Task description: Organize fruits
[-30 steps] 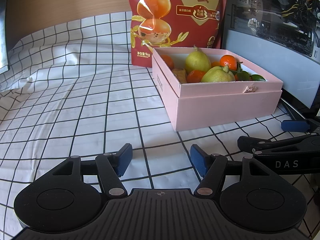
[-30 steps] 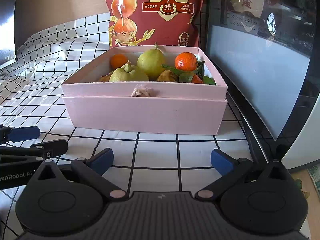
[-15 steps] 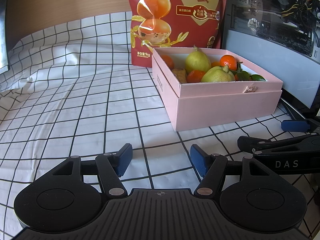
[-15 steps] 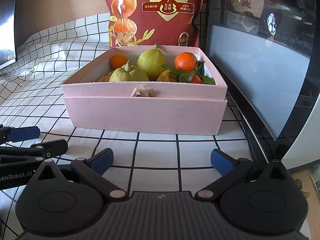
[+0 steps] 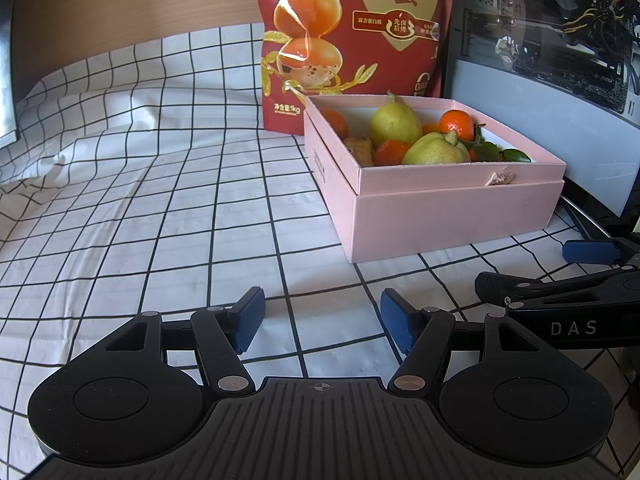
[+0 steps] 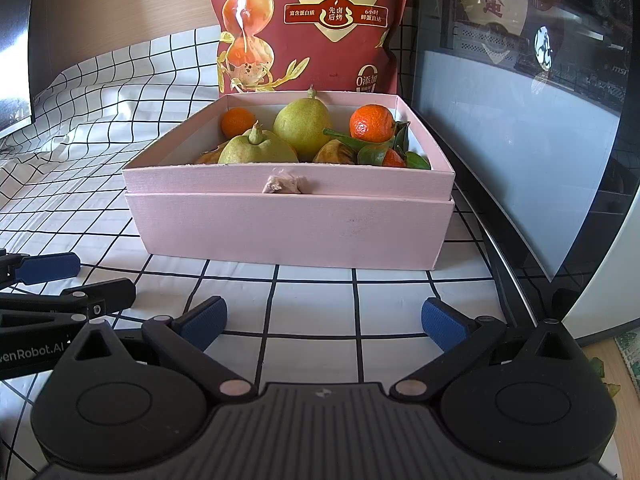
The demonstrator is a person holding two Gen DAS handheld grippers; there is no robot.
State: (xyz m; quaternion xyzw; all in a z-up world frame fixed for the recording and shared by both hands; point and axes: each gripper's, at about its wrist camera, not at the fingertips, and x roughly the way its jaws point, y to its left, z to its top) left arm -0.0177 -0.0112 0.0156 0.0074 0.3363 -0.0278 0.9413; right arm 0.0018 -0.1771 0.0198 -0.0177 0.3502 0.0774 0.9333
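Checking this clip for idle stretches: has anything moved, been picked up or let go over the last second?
Nothing visibly changed. The left hand-held gripper and the right hand-held gripper sit open over the checked cloth, holding nothing, and the fruit lies as before in the pink box.

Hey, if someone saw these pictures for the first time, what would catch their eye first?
Probably the pink box on the checked cloth, full of green pears and oranges. Right behind it stands a big red bag printed with eggs. Both tools, left and right, rest open and empty in front of the box.
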